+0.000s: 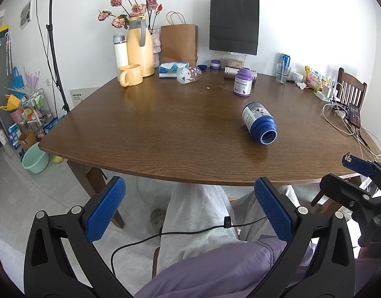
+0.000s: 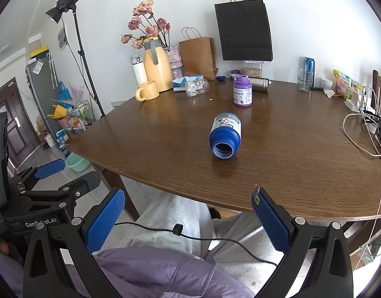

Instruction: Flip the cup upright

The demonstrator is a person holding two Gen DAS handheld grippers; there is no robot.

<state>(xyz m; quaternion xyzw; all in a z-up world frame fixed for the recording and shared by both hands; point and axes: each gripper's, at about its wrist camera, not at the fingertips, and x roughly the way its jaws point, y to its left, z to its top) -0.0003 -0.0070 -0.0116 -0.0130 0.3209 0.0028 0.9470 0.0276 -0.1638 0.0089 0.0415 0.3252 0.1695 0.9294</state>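
A blue open-mouthed container with a white label (image 1: 259,123) lies on its side on the brown wooden table (image 1: 165,134), its mouth toward me; it also shows in the right wrist view (image 2: 225,134). My left gripper (image 1: 189,200) is open and empty, held below and in front of the table's near edge. My right gripper (image 2: 188,209) is open and empty too, also in front of the near edge, with the container ahead of it. The right gripper shows at the right of the left wrist view (image 1: 359,186).
A purple bottle (image 2: 242,91) stands behind the blue container. A yellow mug (image 2: 147,91), yellow jug (image 2: 157,65), white flask, tissue pack, a clear bottle lying down, paper bags, a glass (image 2: 304,79) and a can line the far side. Cables and a phone (image 2: 364,134) lie at right.
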